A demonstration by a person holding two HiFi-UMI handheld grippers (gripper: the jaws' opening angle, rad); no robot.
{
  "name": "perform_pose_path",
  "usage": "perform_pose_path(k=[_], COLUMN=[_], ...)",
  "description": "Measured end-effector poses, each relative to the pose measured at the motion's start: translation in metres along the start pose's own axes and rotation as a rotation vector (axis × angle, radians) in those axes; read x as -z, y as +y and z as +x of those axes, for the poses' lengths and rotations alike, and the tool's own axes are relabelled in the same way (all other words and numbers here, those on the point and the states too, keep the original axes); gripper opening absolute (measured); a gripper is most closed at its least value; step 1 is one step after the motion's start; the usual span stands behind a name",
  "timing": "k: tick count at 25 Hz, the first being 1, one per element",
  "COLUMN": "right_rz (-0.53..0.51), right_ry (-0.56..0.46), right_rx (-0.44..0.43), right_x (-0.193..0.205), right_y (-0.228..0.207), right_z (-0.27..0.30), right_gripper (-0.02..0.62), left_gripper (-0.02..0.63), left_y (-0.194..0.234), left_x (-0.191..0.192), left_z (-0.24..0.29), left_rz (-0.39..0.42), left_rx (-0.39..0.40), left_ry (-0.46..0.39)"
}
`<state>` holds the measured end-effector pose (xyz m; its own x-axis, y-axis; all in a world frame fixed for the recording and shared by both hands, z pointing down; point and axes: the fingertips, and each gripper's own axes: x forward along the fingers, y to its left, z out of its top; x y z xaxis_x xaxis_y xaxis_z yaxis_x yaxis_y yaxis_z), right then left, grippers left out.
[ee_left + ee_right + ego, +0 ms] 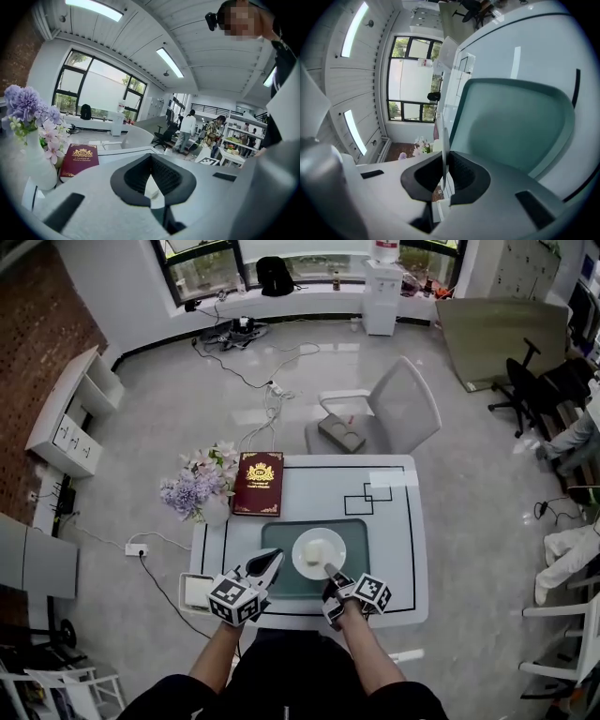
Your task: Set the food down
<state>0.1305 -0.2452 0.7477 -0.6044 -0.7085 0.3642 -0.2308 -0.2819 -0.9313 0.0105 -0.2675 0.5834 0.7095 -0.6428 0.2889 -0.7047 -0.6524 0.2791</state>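
Note:
A white plate [319, 552] with a pale lump of food [318, 547] is over the green mat [281, 538] on the white table [398, 521]. My right gripper [331, 571] is shut on the plate's near rim. In the right gripper view the plate [444, 136] shows edge-on as a thin blade between the pads of the right gripper [443, 158], with the mat [511, 122] beyond. Whether the plate touches the mat I cannot tell. My left gripper [275, 561] hovers at the mat's front left, shut on nothing; in its own view the left gripper [150, 157] has its tips together.
A dark red book [259, 484] and a vase of purple and pink flowers [199, 486] stand at the table's far left. A white chair [394, 413] faces the far edge. A small white box [197, 592] lies at the front left corner. People sit at the right.

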Motion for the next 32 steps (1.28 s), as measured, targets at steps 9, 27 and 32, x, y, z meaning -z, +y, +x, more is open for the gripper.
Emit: perform_pose_path(k=[9, 27, 32], right_rz=[-0.005, -0.297, -0.457], right_ry=[0.079, 0.147, 0.176], right_rx=[0.085, 0.278, 0.326], right_x=[0.009, 0.003, 0.000], right_y=[-0.035, -0.052, -0.046], right_z=[0.023, 0.027, 0.027], right_gripper=[0.026, 0.028, 0.082], left_gripper=[0.005, 0.005, 0.005], left_y=[0.016, 0.008, 0.005], left_x=[0.012, 0.022, 0.022], left_z=[-0.011, -0.008, -0.009], left_rz=[-0.033, -0.034, -0.033], left_rx=[-0.050, -0.033, -0.028], left_ry=[0.017, 0.048, 0.045])
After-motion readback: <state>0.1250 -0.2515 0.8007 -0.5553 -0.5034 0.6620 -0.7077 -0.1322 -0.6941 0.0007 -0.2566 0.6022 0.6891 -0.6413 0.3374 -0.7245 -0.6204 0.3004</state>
